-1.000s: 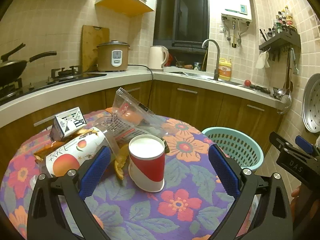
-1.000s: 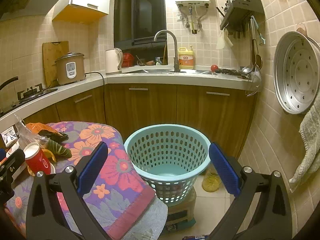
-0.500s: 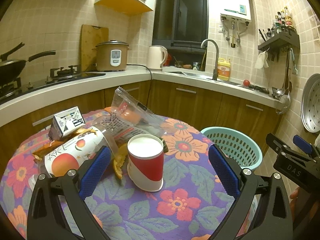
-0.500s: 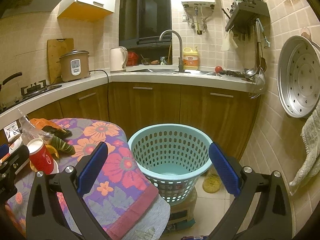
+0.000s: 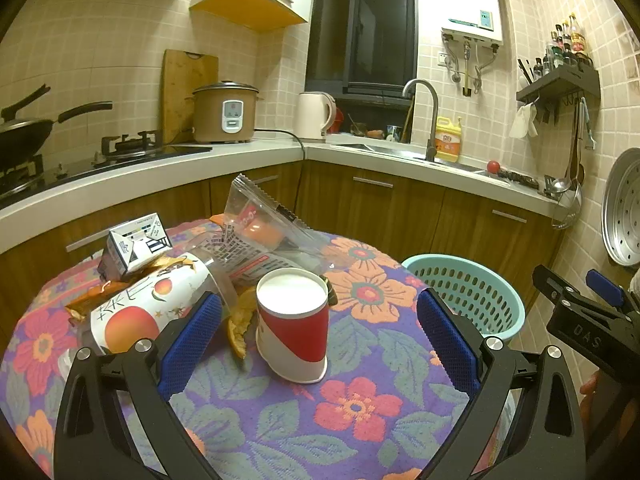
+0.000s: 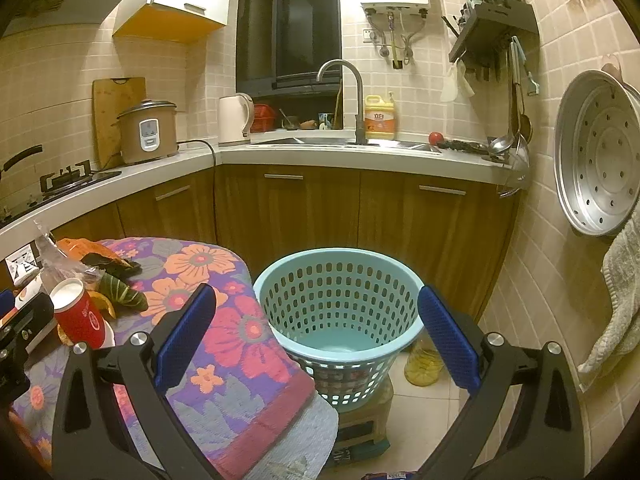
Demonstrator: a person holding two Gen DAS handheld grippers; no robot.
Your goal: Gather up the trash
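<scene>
A red and white paper cup (image 5: 293, 324) stands on the floral tablecloth (image 5: 360, 408), straight ahead of my open, empty left gripper (image 5: 318, 344). Behind it lie a peach-printed cup (image 5: 136, 312) on its side, orange peel (image 5: 240, 326), a small white carton (image 5: 134, 246) and a clear plastic wrapper (image 5: 260, 232). A teal laundry-style basket (image 6: 340, 300) stands on the floor right of the table, empty, in front of my open right gripper (image 6: 318, 336). The cup also shows in the right wrist view (image 6: 82, 316).
The kitchen counter (image 5: 400, 160) with sink, kettle and rice cooker runs behind the table. A steel steamer tray (image 6: 596, 156) and a towel (image 6: 616, 304) hang on the right wall. A yellow oil bottle (image 6: 424, 364) stands on the floor beside the basket.
Both grippers have drifted slightly; the right view has shifted a little so the basket sits more centred. Nothing was gripped or released.
</scene>
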